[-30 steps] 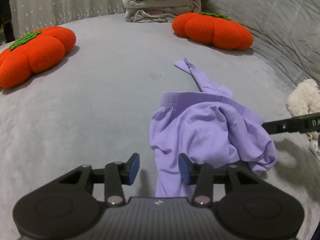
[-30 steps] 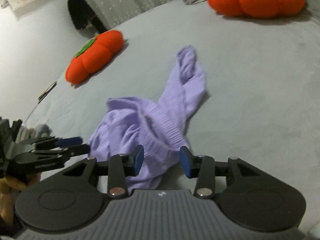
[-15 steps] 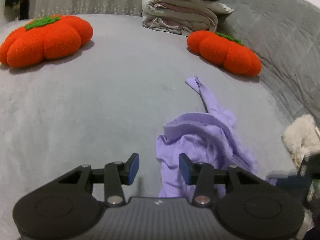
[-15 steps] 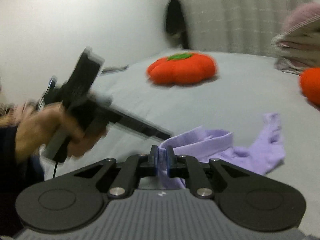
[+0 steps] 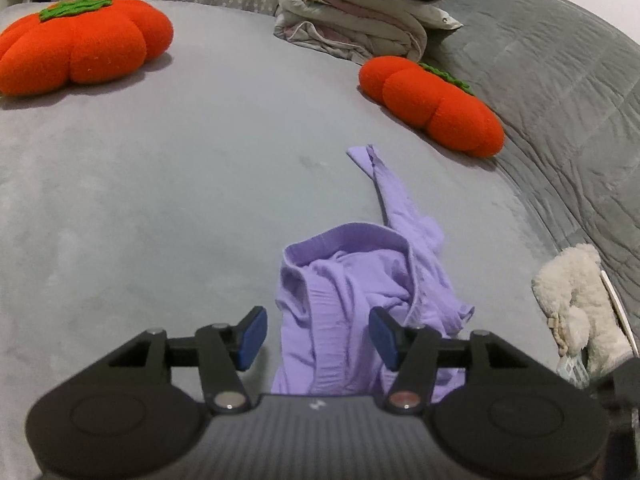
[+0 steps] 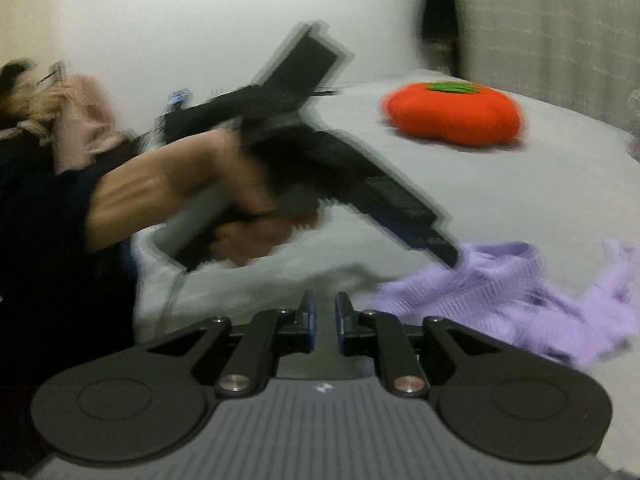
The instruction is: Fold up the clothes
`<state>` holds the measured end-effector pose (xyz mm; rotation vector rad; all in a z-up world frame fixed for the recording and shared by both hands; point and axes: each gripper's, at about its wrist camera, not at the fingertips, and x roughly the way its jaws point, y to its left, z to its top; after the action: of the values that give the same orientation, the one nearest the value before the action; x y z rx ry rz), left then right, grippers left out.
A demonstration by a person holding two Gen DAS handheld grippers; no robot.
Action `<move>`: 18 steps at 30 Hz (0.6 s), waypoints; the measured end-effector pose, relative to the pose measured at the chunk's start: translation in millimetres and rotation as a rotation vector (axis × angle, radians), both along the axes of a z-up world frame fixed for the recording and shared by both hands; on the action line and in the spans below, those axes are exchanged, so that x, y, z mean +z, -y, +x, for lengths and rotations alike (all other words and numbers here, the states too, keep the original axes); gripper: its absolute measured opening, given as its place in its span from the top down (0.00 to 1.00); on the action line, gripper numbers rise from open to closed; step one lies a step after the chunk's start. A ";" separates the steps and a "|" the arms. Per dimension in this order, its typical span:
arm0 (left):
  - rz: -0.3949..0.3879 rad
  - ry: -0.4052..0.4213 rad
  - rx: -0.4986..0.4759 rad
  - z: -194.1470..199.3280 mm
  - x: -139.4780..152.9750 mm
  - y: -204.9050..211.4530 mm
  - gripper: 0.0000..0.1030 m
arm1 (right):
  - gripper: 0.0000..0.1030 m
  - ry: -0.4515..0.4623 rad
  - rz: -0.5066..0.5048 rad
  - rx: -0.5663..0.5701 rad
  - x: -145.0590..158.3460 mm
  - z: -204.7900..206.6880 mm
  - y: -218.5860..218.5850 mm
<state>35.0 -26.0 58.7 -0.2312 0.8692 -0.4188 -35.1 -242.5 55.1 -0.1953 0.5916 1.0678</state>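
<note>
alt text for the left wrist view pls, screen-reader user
The left gripper, fingers open, points at crumpled lilac trousers on a grey bed. Beyond lie two orange pumpkin cushions and folded bedding.

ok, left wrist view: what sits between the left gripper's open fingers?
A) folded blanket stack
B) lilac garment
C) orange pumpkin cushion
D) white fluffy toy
B: the crumpled lilac garment lies on the grey bed between the spread pads of the left gripper, which do not press on it.
</note>
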 end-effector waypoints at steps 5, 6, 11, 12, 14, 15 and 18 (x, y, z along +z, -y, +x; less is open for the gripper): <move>0.063 0.025 -0.017 -9.3 2.0 9.6 0.44 | 0.84 -0.052 -0.011 -0.275 -2.5 32.8 30.4; 0.073 0.035 -0.023 -12.4 3.2 11.7 0.44 | 0.82 -0.079 -0.026 -0.340 -4.5 41.1 35.7; 0.077 0.059 -0.062 -23.9 6.6 21.2 0.44 | 0.82 -0.174 -0.086 -0.529 -15.9 65.8 50.7; 0.080 0.057 -0.066 -25.0 5.7 23.4 0.45 | 0.82 -0.175 -0.082 -0.537 -14.6 66.6 52.0; 0.092 0.052 -0.076 -27.5 2.9 28.5 0.46 | 0.80 -0.176 -0.074 -0.553 -12.5 68.1 54.2; 0.096 0.050 -0.081 -29.2 1.7 30.3 0.46 | 0.74 -0.175 -0.070 -0.552 -13.6 68.5 52.0; 0.104 0.066 -0.098 -35.1 2.0 36.7 0.47 | 0.66 -0.173 -0.069 -0.544 -17.2 66.5 50.8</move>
<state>-0.1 -62.8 60.7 -0.0786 0.8369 -0.4686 31.5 -293.4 37.9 0.0034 0.7828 0.5392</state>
